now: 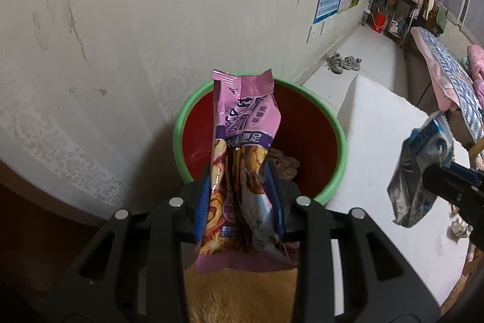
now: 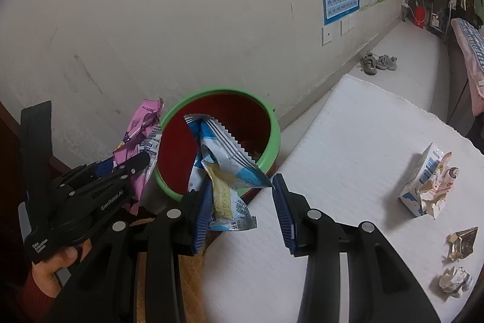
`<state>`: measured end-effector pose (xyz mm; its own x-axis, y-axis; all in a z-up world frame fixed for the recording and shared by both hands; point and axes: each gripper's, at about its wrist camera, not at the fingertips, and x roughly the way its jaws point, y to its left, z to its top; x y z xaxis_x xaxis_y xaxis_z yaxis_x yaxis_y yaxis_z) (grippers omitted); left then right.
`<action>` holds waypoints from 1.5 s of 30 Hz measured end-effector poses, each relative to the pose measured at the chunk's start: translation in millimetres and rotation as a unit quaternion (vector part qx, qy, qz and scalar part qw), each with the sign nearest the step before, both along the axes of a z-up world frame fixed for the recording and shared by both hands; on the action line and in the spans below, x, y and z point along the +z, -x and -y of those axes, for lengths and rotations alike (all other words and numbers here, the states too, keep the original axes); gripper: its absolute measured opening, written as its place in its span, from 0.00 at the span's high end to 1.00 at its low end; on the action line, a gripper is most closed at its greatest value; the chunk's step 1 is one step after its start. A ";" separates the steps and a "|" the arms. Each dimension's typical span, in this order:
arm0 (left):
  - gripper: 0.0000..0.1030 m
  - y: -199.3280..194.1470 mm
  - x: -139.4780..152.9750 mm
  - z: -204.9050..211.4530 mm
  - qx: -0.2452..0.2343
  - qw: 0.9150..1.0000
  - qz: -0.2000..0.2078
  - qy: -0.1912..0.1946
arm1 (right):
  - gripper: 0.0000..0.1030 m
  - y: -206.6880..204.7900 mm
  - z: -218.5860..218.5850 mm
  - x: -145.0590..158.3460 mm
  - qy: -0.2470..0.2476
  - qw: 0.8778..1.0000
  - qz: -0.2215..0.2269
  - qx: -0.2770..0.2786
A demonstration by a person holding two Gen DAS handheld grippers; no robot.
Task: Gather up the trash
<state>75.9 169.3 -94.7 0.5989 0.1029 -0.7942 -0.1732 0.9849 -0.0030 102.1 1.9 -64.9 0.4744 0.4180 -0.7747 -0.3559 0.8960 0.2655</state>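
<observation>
The left tongs (image 1: pixel 239 196) are clenched on a pink snack wrapper (image 1: pixel 242 141), whose sealed top stands up over the green-rimmed red bin (image 1: pixel 338 159). The left wrist view alone looks into the bin, where crumpled brown trash (image 1: pixel 284 165) lies at the bottom. The right wrist view shows the same left tongs (image 2: pixel 133 164) from the side, with the pink snack wrapper (image 2: pixel 142 129) just beside the bin (image 2: pixel 272 141) rim and the hand (image 2: pixel 51 271) gripping the handle (a red sleeve shows at the wrist).

The right tongs (image 2: pixel 242 196) carry a blue and white wrapper (image 2: pixel 224 165) over the near rim of the bin; it presses against the left pad (image 2: pixel 204 208), while the right pad (image 2: pixel 282 208) seems to touch only its pointed corner, so it cannot be told how firm the grip is. In the left wrist view the wrapper (image 1: pixel 420 171) hangs crumpled from the right tongs (image 1: pixel 435 174).

Only the right wrist view shows the white surface (image 2: pixel 348 147) with a torn carton (image 2: pixel 426 183), a shiny scrap (image 2: pixel 462 241) and a crumpled ball (image 2: pixel 455 282) lying well apart from the bin.
</observation>
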 end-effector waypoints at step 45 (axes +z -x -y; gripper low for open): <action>0.31 -33.5 -29.1 -36.1 0.018 0.999 -0.032 0.001 | 0.32 -46.6 -34.2 -18.1 0.007 1.000 -0.020 0.002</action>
